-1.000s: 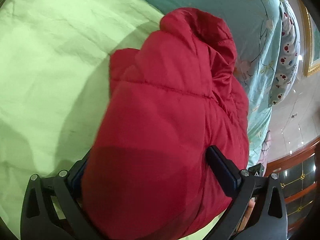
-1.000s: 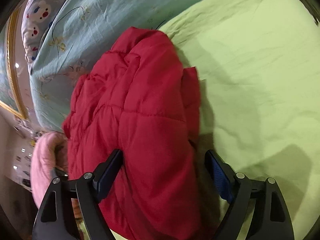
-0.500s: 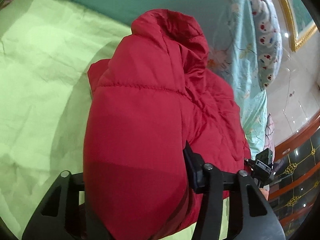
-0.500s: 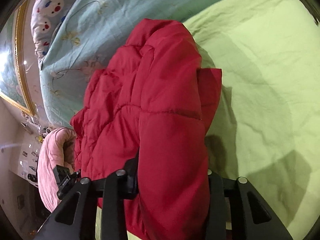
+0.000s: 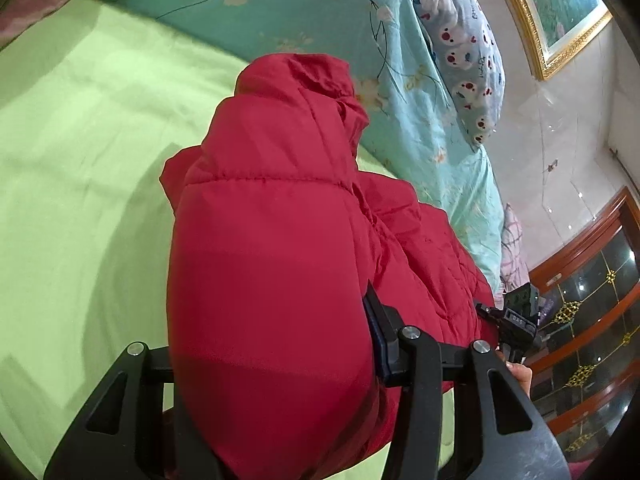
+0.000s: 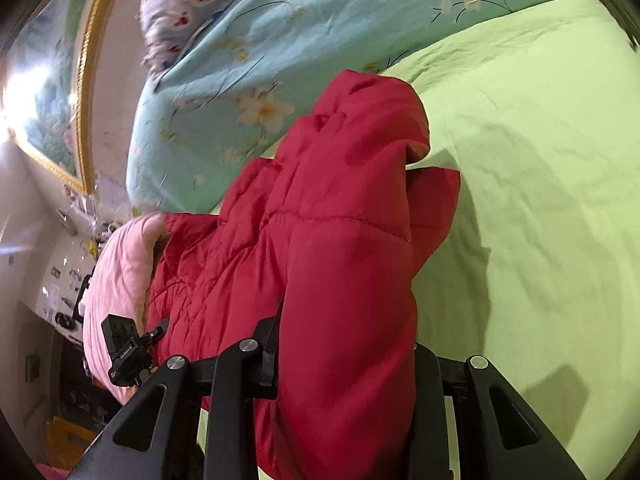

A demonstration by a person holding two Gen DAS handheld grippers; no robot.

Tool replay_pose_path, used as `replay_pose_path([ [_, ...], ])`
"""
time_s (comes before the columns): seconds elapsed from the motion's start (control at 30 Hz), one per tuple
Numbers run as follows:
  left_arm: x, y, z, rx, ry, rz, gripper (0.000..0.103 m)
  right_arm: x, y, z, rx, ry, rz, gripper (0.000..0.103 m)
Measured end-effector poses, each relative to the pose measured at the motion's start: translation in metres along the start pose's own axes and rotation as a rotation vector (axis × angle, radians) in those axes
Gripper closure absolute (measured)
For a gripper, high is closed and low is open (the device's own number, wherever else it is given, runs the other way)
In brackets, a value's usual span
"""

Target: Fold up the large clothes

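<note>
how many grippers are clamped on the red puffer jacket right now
2. The left gripper pinches one bunched end of the red puffer jacket, the right gripper pinches the other end, over the green sheet.

Light green bedsheet [image 5: 88, 152] is lying wrinkled across the bed. Teal floral quilt [image 5: 280, 12] is bunching along its far edge, patterned pillow [image 5: 464, 64] resting on top. Gold-framed picture [image 5: 560, 12] is hanging on the wall; wooden cabinet [image 5: 592, 280] is standing below.

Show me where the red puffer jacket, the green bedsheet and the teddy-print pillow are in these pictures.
red puffer jacket [image 5: 272, 280], left wrist view, on the quilted panel below the seam.
green bedsheet [image 6: 540, 160], right wrist view, on bare sheet right of the jacket.
teddy-print pillow [image 5: 464, 64], left wrist view, on its printed face.
</note>
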State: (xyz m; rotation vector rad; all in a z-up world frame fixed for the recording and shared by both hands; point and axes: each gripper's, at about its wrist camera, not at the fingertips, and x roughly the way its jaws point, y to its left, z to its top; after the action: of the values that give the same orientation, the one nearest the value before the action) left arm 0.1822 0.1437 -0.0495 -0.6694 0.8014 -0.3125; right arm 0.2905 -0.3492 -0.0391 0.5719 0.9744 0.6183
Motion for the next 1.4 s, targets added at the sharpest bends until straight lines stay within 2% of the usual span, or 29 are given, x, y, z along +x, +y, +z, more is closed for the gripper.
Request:
replay_pose_path([
  [0.27,-0.039,-0.011,-0.05,0.019,-0.021,0.001,0.057,-0.035,0.008,-0.063,-0.009,-0.001,-0.001,0.072],
  [0.47,-0.042,-0.006,-0.067,-0.014,-0.003,0.024,0.056,-0.042,-0.001,-0.089,0.032,-0.006,0.019,0.072],
  [0.57,-0.035,0.003,-0.07,-0.044,0.023,0.063,0.053,-0.042,-0.007,-0.099,0.051,-0.007,0.01,0.071],
  [0.73,-0.028,0.015,-0.073,-0.073,0.041,0.089,0.047,-0.035,-0.018,-0.104,0.079,-0.014,-0.029,0.068],
  [0.97,-0.02,0.031,-0.074,-0.111,0.067,0.128,0.028,-0.027,-0.03,-0.108,0.096,-0.008,-0.058,0.058],
  [1.07,-0.02,0.029,-0.074,-0.087,0.06,0.182,0.017,-0.027,-0.033,-0.109,0.091,-0.006,-0.065,0.057],
  [1.13,-0.022,0.029,-0.075,-0.079,0.062,0.215,0.014,-0.028,-0.033,-0.109,0.086,-0.005,-0.074,0.053],
  [1.23,-0.028,0.028,-0.075,-0.074,0.071,0.256,0.01,-0.028,-0.033,-0.11,0.087,-0.003,-0.089,0.042],
  [1.4,-0.051,0.019,-0.072,-0.008,0.05,0.353,0.009,-0.035,-0.027,-0.11,0.073,-0.005,-0.127,0.034],
])
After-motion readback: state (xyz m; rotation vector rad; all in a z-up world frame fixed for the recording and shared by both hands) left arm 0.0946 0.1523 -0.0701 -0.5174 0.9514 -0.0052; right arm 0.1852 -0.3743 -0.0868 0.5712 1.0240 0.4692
